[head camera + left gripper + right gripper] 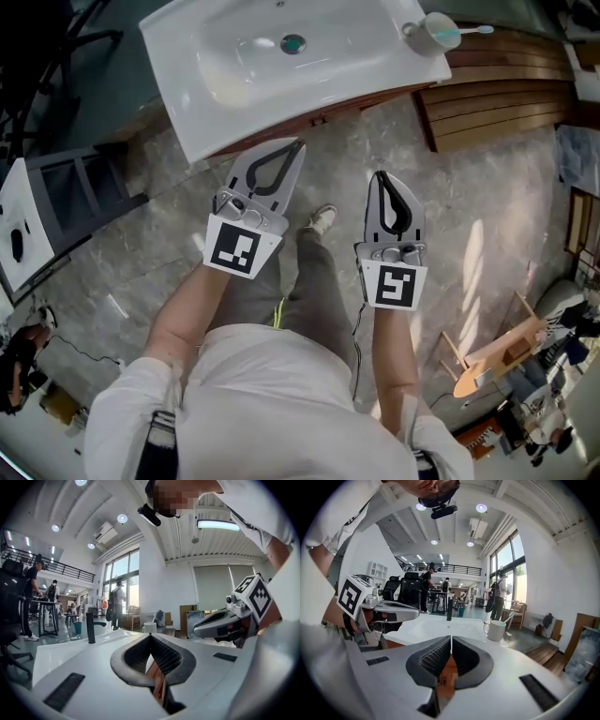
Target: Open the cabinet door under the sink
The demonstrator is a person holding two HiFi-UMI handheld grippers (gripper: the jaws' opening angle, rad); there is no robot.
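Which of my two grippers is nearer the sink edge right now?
The left gripper: in the head view its shut tips meet the front edge of the white sink, while the right gripper stops short, over floor.

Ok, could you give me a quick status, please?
Left gripper and right gripper shut, empty. Cabinet under sink not gripped. Nothing in the way.

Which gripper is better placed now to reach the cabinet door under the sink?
Probably left. The left gripper has its tips nearly at the front edge of the sink, close to the cabinet below it. The right gripper sits farther back. Both have their jaws together and hold nothing.
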